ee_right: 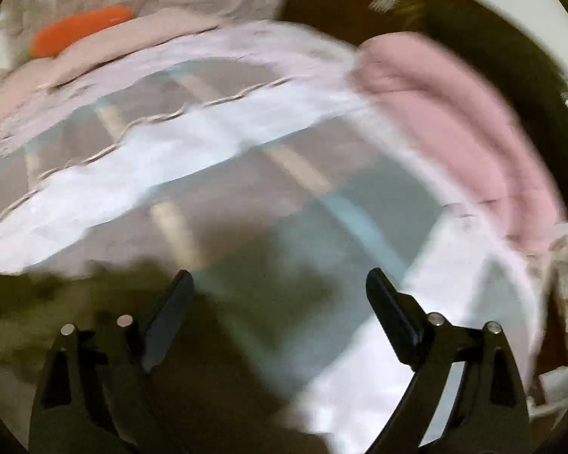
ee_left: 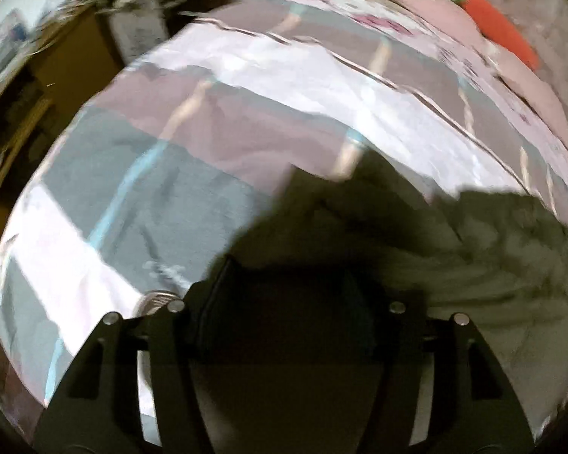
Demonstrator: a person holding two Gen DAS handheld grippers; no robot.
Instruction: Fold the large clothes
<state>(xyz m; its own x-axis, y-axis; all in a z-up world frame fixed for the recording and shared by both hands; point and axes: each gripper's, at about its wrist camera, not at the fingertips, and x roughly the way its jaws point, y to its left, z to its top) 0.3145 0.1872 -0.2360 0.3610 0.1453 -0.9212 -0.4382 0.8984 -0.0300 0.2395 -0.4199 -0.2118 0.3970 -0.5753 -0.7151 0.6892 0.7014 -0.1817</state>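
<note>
A dark olive garment (ee_left: 416, 234) lies on a bed with a striped grey, white and mauve cover (ee_left: 216, 121). In the left wrist view the garment drapes over my left gripper (ee_left: 287, 302) and hides the fingertips; the jaws look closed on its dark cloth. In the right wrist view the garment (ee_right: 56, 302) shows at the lower left, blurred. My right gripper (ee_right: 280, 283) is open and empty above the striped cover (ee_right: 246, 174), with the garment's edge beside its left finger (ee_right: 170, 310).
An orange carrot-shaped cushion (ee_left: 503, 30) lies at the bed's far side, also in the right wrist view (ee_right: 75, 30). A pink folded blanket (ee_right: 462, 121) lies at the bed's right. Dark wooden furniture (ee_left: 56, 68) stands at the left.
</note>
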